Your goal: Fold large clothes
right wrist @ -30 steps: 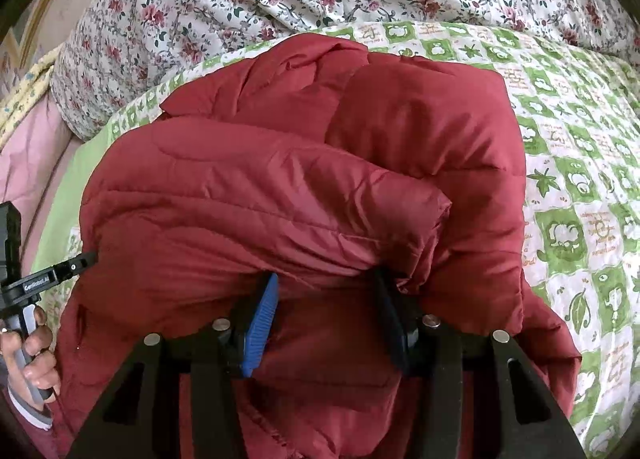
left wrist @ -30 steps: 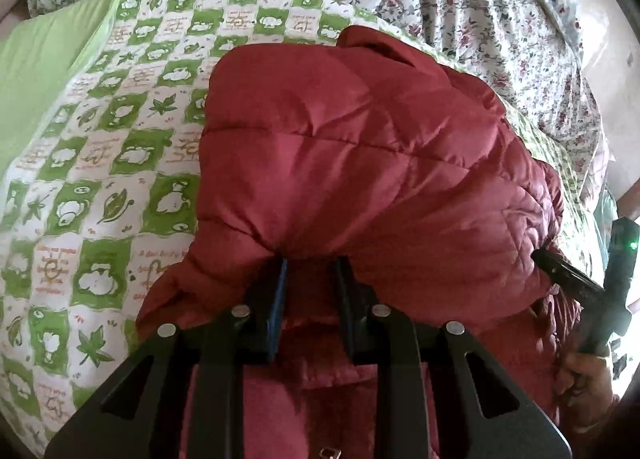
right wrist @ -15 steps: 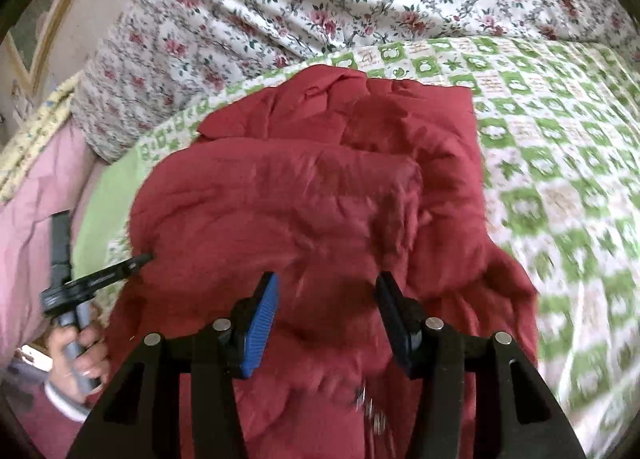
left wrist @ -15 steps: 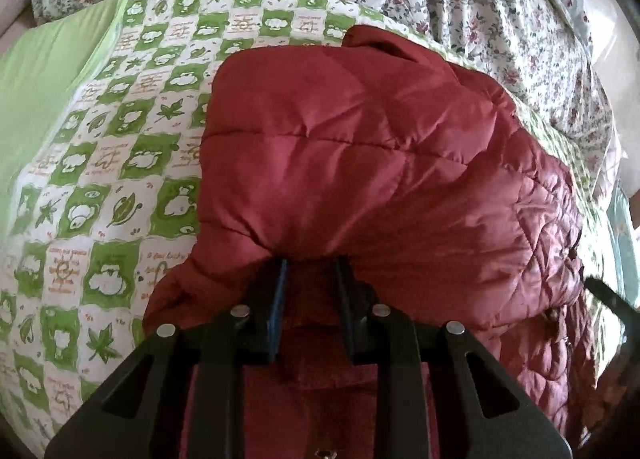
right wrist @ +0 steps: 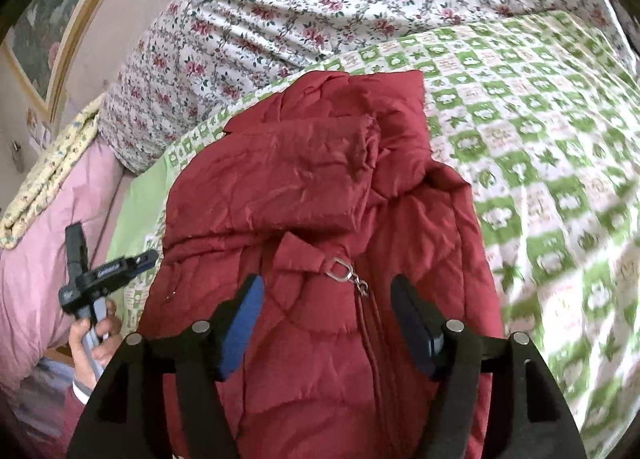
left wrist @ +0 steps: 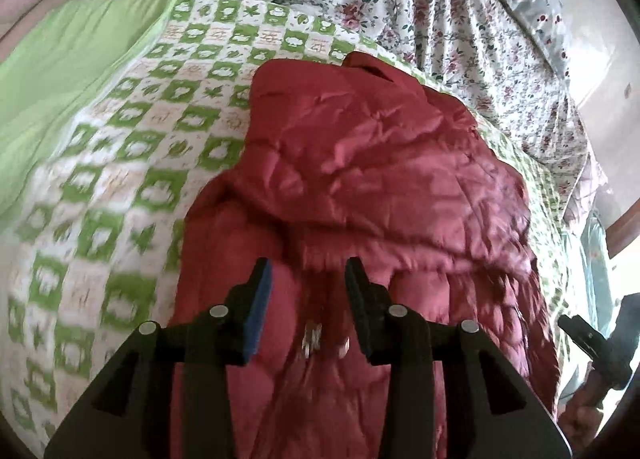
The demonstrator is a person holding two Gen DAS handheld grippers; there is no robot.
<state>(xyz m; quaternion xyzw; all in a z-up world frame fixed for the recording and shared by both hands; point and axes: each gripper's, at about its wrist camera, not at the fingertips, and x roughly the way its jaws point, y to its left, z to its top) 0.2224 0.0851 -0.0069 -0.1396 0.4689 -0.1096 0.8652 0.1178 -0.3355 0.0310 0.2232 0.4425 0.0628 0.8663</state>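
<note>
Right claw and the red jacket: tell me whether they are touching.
Apart. In the right wrist view the right claw stands open with both pads clear above the red jacket, which lies loose on the checked quilt.

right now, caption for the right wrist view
Right gripper, jaws open, above the red jacket on the checked quilt.

A dark red quilted jacket (right wrist: 320,195) lies bunched on the green-and-white checked bedspread (right wrist: 540,131), its far end reaching almost to the bedspread's far edge. Its upper part is folded back over the body into a puffy, creased roll lying crosswise. Below that roll the front faces up, with a closed zipper (right wrist: 370,323) running down the middle and a silver metal pull (right wrist: 346,269) at its top, beside a small fabric tab.
</note>
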